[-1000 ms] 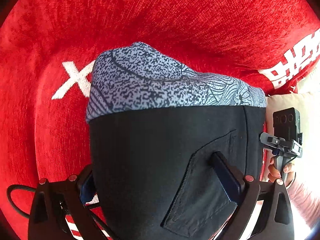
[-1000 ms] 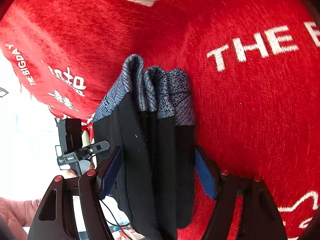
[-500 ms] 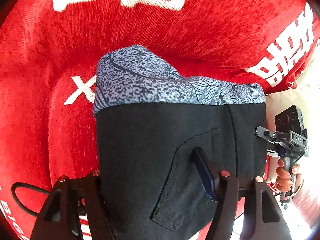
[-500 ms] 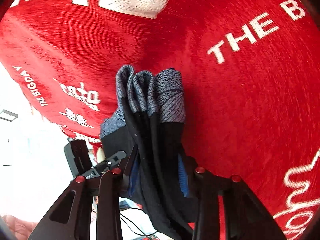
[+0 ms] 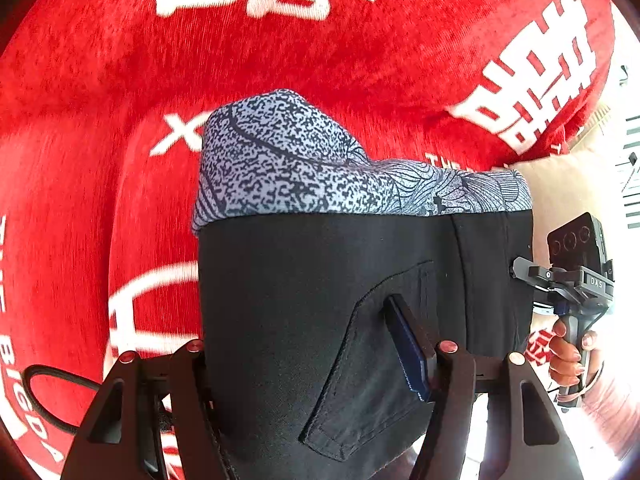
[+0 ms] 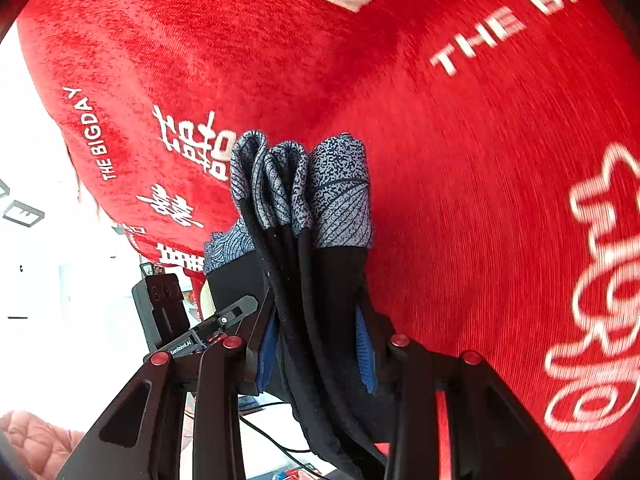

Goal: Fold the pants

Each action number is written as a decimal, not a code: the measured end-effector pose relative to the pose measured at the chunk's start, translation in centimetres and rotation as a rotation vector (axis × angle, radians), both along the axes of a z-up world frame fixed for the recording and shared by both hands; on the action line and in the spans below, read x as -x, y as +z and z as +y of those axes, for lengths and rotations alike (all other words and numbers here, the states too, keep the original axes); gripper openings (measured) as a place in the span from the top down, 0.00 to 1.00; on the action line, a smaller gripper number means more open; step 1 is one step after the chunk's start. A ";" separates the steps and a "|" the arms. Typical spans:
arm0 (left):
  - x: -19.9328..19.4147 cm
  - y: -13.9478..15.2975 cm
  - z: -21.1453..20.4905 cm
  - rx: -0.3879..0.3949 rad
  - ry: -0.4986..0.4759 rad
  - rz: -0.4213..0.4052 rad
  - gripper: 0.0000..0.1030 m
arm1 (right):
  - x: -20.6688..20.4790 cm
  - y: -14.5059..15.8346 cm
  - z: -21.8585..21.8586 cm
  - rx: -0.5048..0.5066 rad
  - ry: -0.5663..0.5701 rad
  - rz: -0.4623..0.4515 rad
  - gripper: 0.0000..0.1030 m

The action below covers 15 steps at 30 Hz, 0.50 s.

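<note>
The pants (image 5: 320, 300) are black with a grey patterned band and are folded into a thick bundle. In the left wrist view my left gripper (image 5: 304, 352) is shut on the bundle's side; a blue pad (image 5: 408, 344) presses by the back pocket, the other finger is hidden behind cloth. In the right wrist view the pants (image 6: 312, 240) show as several stacked layers edge-on, and my right gripper (image 6: 316, 340) is shut on them between both blue pads. The bundle hangs above the red blanket (image 5: 360, 60).
The red blanket with white lettering (image 6: 480, 160) fills most of both views. The other gripper and the hand holding it show at the right edge of the left wrist view (image 5: 576, 288). A black cable (image 5: 44, 384) loops at the lower left. A beige cushion (image 5: 560, 192) lies beyond the blanket edge.
My right gripper closed from open onto the folded layers. Both grippers with the bundle shifted over the blanket; the lettering slid through the views.
</note>
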State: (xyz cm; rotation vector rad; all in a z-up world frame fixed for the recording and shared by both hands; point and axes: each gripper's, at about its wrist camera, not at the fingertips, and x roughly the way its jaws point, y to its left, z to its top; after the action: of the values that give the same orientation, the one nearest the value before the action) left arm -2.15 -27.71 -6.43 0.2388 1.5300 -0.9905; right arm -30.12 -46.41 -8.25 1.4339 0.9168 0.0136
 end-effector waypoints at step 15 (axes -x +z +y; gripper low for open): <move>4.2 -4.8 2.0 -0.116 0.066 -0.071 0.11 | 2.9 -3.9 3.2 0.115 0.025 0.155 0.58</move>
State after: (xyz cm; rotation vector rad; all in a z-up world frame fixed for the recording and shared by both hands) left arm -6.39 -25.74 -11.19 0.2999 1.5223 -0.8342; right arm -33.00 -43.21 -12.18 1.3296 1.0461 -0.1314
